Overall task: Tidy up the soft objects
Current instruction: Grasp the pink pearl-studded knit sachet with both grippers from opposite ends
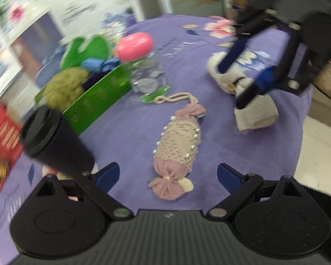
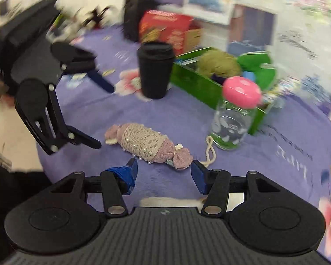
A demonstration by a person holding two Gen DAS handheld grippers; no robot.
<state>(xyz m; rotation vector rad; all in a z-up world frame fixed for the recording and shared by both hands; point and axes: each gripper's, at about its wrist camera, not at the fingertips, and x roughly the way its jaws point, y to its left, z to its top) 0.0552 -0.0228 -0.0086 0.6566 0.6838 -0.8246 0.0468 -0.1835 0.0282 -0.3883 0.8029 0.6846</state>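
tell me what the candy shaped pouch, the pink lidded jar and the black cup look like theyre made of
Candy shaped pouch: soft mauve fabric under a beige crochet net dotted with pearl-like beads, matte, with a cord loop.
Pink lidded jar: clear and glossy, the cloth shows through it, so glass or hard plastic; the lid looks like smooth plastic.
Black cup: matte black, probably plastic or coated paper; blur leaves it open.
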